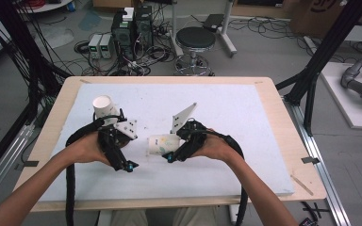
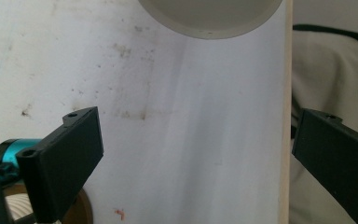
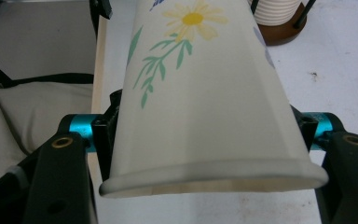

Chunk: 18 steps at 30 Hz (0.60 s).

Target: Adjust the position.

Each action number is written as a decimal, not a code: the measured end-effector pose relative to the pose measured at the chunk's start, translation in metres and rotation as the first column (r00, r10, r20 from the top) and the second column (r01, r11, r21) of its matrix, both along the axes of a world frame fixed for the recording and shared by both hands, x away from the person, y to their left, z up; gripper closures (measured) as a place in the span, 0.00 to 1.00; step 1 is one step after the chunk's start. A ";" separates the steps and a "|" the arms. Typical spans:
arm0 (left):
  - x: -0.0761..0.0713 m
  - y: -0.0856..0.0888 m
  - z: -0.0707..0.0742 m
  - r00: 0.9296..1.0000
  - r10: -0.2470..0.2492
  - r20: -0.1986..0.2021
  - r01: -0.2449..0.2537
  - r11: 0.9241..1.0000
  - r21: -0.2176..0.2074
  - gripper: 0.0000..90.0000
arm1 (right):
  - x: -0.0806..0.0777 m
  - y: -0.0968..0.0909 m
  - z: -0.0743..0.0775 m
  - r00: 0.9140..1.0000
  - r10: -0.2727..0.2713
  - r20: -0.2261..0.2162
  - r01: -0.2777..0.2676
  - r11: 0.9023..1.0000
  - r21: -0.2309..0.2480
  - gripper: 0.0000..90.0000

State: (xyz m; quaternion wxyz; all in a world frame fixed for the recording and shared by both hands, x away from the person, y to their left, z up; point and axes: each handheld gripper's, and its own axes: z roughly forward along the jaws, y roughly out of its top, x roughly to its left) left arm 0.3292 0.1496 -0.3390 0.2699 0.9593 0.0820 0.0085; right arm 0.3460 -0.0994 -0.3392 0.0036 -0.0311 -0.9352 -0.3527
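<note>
A white paper cup (image 1: 161,144) printed with a yellow flower and green leaves lies on its side over the middle of the white table top (image 1: 226,117). My right gripper (image 1: 168,153) is shut on it, one jaw on each side near the rim. In the right gripper view the cup (image 3: 205,93) points away from my right gripper (image 3: 209,135). My left gripper (image 1: 125,163) is just left of the cup, jaws spread wide. Nothing sits between the jaws of my left gripper (image 2: 196,158), and a round cup end (image 2: 209,18) shows ahead. A plain white cup (image 1: 104,107) stands behind it.
A ribbed white object on a brown base (image 3: 279,18) stands close to the left gripper. The table's wooden front edge (image 2: 285,140) is near, with the person's lap beyond. A stool (image 1: 195,40), computer boxes (image 1: 132,28) and cables lie on the floor past the far edge.
</note>
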 end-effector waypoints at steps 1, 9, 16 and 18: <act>0.000 -0.001 0.000 1.000 0.000 0.001 0.000 1.000 0.011 0.02 | 0.001 0.001 0.000 1.000 0.001 0.000 -0.001 1.000 -0.014 0.37; 0.005 -0.005 0.001 1.000 -0.002 -0.003 0.002 0.996 0.087 0.04 | 0.000 0.010 -0.001 0.999 0.027 0.020 -0.024 0.991 -0.128 0.37; 0.007 -0.010 0.001 1.000 -0.004 -0.014 0.005 0.995 0.104 0.04 | -0.001 0.014 0.002 0.998 0.046 0.040 -0.039 0.987 -0.157 0.37; 0.007 -0.012 0.001 1.000 -0.009 -0.015 0.011 0.994 0.108 0.04 | -0.001 0.014 0.004 0.998 0.048 0.043 -0.041 0.987 -0.156 0.37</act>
